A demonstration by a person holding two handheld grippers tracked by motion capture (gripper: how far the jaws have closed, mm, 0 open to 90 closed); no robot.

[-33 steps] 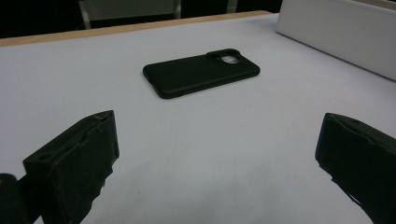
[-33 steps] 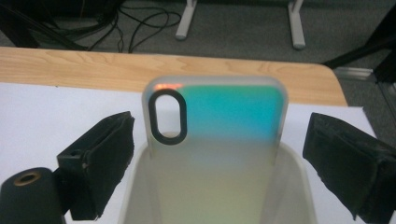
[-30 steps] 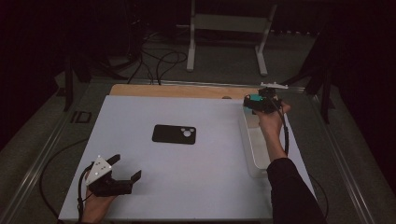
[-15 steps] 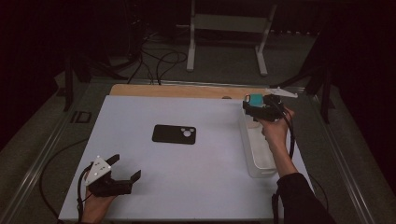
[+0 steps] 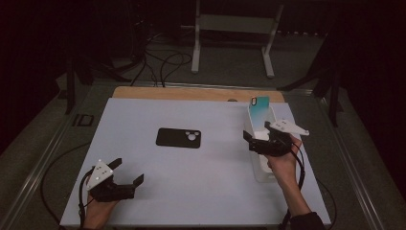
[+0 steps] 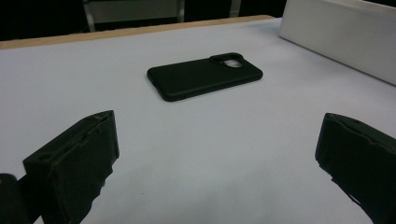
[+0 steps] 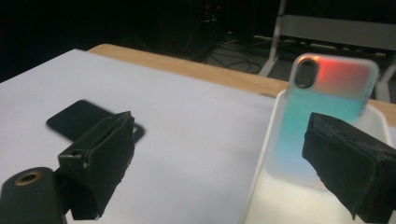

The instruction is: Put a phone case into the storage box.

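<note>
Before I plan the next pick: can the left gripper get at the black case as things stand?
Probably yes. The left gripper is open and aimed at the black case, which lies flat with bare table between them. The white bin stands off to the side.

Open tabletop (image 5: 158, 172) around black case (image 5: 178, 138); white bin (image 5: 262, 168) rightward.
</note>
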